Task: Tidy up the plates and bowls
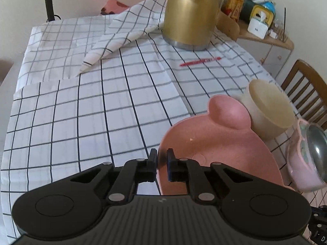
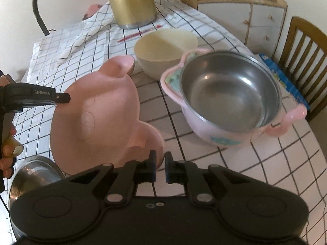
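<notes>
Both grippers, left (image 1: 162, 164) and right (image 2: 160, 166), clench opposite rims of the pink plate (image 2: 96, 110) at lower centre; it looks light, stiff, slippery plastic, best held by the rim.

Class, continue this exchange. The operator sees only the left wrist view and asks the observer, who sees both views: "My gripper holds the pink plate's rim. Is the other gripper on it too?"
Observer: Yes. The right gripper is shut on one ear of the pink plate; the left gripper clamps another edge.
Operator: Anything beneath the plate?
Observer: A steel bowl shows below its near edge; I cannot tell whether they touch.
Operator: And past the pink bowl?
Observer: A blue box lies beyond the pink bowl.
</notes>
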`<state>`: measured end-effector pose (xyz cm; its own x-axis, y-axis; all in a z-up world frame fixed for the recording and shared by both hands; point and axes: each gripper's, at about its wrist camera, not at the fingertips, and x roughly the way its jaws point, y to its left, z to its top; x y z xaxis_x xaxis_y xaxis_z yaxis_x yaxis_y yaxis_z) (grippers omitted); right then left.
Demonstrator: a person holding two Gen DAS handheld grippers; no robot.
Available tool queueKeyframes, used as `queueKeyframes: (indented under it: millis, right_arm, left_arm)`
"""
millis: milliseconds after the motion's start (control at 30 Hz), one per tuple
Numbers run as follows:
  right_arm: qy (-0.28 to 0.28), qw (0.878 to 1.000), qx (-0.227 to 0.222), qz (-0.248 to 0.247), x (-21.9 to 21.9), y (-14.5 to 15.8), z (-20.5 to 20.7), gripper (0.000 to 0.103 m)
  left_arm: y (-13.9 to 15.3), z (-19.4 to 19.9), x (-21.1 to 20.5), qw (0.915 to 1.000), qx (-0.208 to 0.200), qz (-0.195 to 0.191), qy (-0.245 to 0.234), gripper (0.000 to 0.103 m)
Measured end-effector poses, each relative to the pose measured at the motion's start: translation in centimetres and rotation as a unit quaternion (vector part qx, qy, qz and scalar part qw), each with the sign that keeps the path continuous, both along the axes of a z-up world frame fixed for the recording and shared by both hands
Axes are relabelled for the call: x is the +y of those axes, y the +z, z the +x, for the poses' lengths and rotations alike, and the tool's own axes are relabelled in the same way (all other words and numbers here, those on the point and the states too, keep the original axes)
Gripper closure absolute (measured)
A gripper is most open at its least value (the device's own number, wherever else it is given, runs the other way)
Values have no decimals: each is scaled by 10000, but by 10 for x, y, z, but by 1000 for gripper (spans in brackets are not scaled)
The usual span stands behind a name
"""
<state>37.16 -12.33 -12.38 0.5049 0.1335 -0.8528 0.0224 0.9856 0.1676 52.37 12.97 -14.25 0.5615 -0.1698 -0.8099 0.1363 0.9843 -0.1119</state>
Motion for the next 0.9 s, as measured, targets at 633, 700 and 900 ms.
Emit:
queueKeyframes:
  millis: [633, 700, 900]
  right_arm:
    - [212, 9988, -444, -16, -22, 70, -17, 95]
    - [261, 9988, -408, 33, -27, 76, -27, 95]
    - [403, 9980, -456, 191, -51, 100, -65, 95]
  left_arm:
    - [87, -53, -2, 9984, -379, -402, 92, 94]
    - [99, -70, -6, 9982, -421, -436, 35, 94]
    - [129, -121, -17, 9970, -519, -560, 127, 94]
